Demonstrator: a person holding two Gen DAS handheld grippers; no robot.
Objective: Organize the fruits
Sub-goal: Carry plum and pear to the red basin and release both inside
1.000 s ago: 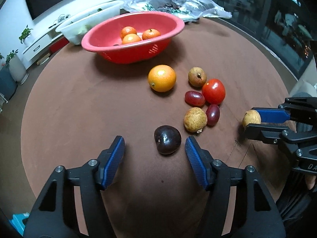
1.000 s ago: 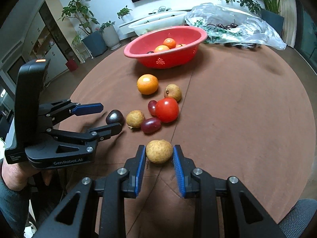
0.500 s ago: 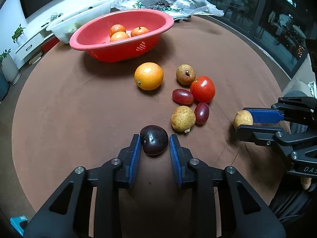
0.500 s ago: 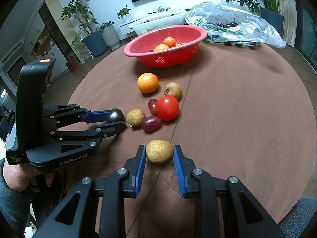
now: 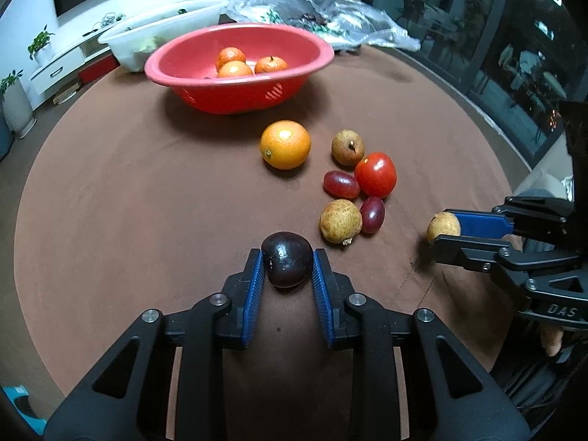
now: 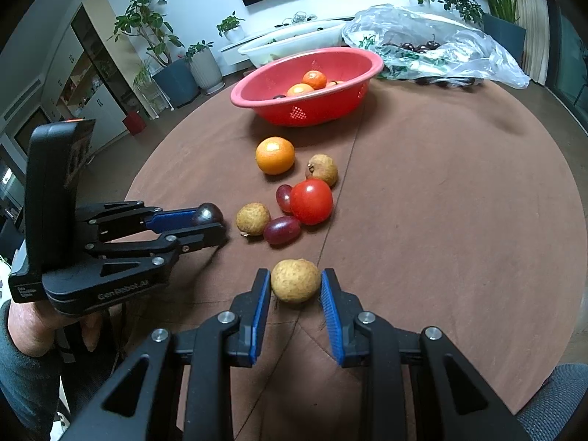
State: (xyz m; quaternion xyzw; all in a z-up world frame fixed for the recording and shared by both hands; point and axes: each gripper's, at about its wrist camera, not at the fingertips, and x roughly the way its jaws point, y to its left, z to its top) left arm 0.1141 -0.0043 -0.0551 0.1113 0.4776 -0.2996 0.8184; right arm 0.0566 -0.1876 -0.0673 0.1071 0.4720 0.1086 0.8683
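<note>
The left claw (image 5: 287, 261) is clamped on a dark plum (image 5: 287, 264) near the counter's (image 5: 128, 191) front edge; the right claw (image 6: 296, 286) pinches a tan longan (image 6: 296, 281) likewise. Both fruits are round and smooth-sided, so a tilt on the way to the red basket (image 5: 239, 70) at the far edge could let one squirt out and roll off.

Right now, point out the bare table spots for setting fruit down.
Bare brown tabletop lies right of the tomato, and left of the orange below the red basket. The fruit cluster around the tomato is crowded.
</note>
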